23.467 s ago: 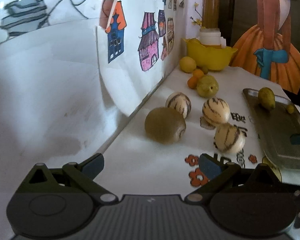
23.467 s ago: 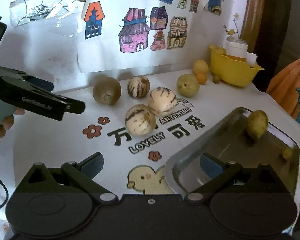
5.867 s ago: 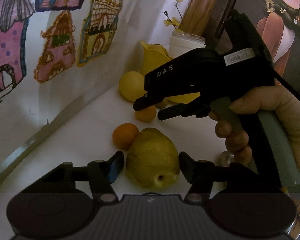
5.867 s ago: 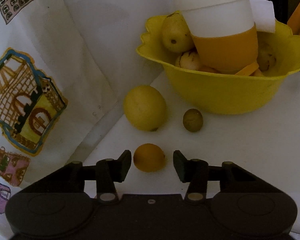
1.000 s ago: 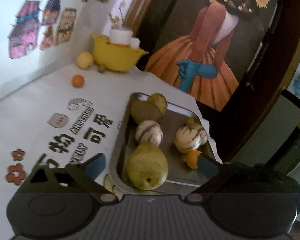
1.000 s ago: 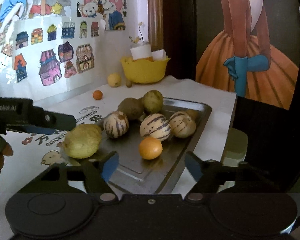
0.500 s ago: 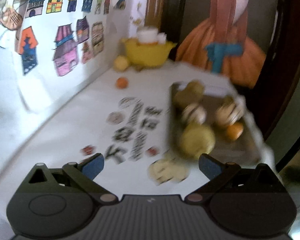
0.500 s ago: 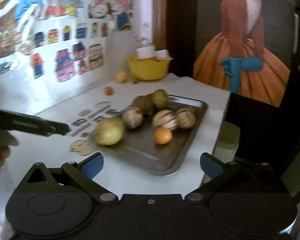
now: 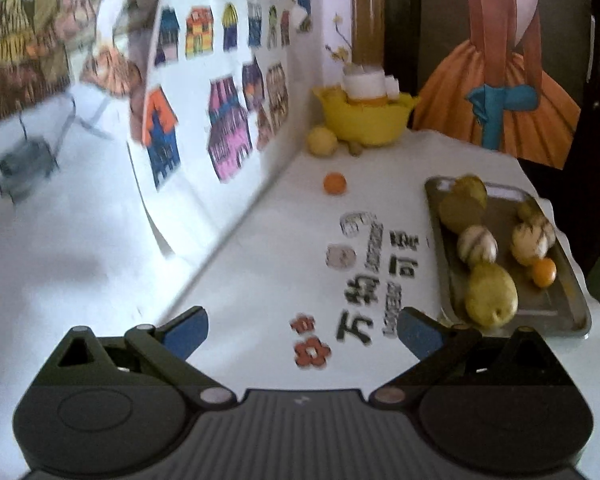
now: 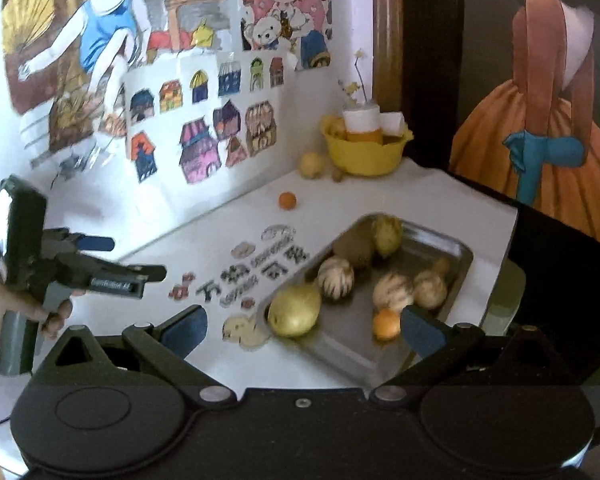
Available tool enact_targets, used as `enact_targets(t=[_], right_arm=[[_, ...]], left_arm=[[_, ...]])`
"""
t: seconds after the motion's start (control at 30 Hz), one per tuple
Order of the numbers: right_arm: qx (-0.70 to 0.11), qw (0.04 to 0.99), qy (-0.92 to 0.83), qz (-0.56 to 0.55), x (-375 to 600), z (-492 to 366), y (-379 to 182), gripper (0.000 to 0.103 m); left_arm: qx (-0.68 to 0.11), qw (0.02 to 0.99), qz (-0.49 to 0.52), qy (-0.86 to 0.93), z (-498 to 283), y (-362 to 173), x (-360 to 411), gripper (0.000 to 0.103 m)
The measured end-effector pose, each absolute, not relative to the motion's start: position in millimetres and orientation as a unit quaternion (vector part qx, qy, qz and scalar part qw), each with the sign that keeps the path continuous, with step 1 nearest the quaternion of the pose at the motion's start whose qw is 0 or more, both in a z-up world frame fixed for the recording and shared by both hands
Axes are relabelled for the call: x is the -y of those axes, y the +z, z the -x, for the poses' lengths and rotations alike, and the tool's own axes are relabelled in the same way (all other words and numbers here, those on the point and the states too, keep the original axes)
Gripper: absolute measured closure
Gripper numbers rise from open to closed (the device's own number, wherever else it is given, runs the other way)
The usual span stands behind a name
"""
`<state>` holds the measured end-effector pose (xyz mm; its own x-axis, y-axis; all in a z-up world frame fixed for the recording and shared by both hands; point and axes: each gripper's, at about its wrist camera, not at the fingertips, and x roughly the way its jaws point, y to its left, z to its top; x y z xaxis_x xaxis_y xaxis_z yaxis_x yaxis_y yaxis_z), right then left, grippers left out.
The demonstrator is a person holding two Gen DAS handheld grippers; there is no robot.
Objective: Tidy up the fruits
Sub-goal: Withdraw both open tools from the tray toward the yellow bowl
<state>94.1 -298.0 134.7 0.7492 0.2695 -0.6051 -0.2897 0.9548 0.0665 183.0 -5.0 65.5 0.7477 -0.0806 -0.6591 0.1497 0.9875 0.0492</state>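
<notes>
I saw a white surface (image 10: pixel 440 200) printed with characters and cartoons. On it sat a metal tray (image 10: pixel 440 246) at its right edge, a yellow bowl (image 10: pixel 364 156) in the far corner, a yellow fruit (image 10: pixel 312 165) beside the bowl, and a small orange (image 10: pixel 287 201) alone nearer the wall.

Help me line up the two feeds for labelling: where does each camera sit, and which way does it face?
Left wrist: rides the open left gripper, facing down along the white table at the metal tray of fruit.
Right wrist: rides the open right gripper, facing the tray; the person's left hand shows holding the left gripper.
Shared: tray, yellow plastic bowl, loose small orange.
</notes>
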Motion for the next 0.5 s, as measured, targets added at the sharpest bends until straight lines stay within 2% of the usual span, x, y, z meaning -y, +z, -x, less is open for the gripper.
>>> enact_targets(t=[0.33,0.5], right_arm=[[-0.346,0.917,0.195,-0.046,278.1,-197.3,189.7,0.001],[-0.336,0.923,0.183,-0.027,259.6,-270.7,198.5,0.001]], left_arm=[[-0.299,0.951,-0.023,-0.074,-221.2,89.0,16.4,0.0],[-0.293,0.953,-0.023,-0.074,-262.0,82.6,24.3,0.0]])
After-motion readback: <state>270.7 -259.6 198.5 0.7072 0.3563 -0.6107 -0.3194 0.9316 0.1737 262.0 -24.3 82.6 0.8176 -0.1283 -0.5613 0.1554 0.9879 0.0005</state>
